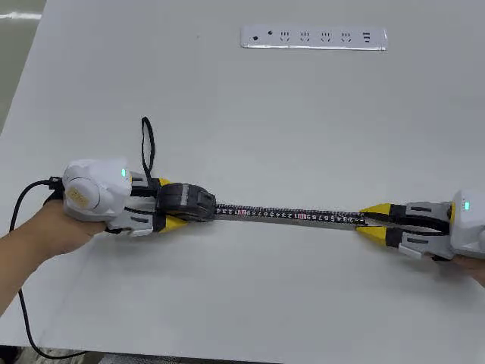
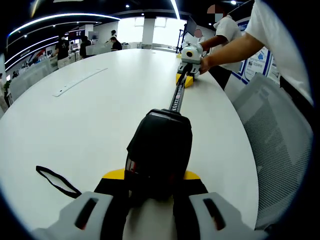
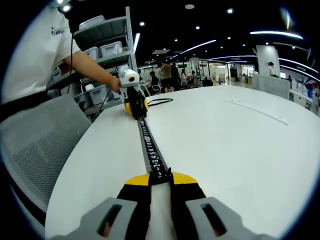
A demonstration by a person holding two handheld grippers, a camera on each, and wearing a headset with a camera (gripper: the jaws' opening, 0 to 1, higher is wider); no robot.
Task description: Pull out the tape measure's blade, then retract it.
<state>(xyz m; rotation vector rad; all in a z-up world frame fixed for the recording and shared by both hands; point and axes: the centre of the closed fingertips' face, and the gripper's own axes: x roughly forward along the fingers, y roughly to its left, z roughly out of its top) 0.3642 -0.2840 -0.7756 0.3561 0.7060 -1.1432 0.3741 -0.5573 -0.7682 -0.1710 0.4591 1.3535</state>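
Head view: the left hand-held gripper (image 1: 168, 203) sits on the left side of the white table (image 1: 250, 296), clamped around the black tape measure (image 1: 186, 202), one yellow jaw tip on either side of the case. The blade (image 1: 288, 214) is pulled out and runs straight across the table to the right hand-held gripper (image 1: 371, 220), which is pinched narrow on the blade's far end. A black strap loop (image 1: 146, 142) lies just behind the left one, and a white power strip (image 1: 313, 37) sits well apart near the far edge.

Left gripper view: the tape measure case (image 2: 160, 150) is wedged right between the jaws, resting on the table. The blade (image 2: 176, 97) stretches away to the other hand-held gripper (image 2: 189, 60), held by a hand. The strap (image 2: 55, 180) lies off to the left.

Right gripper view: jaws nearly together, gripping the blade tip (image 3: 160, 175). The numbered blade (image 3: 148, 142) runs off to the tape measure (image 3: 135, 108) in the left hand-held gripper (image 3: 130, 82) at the far end.
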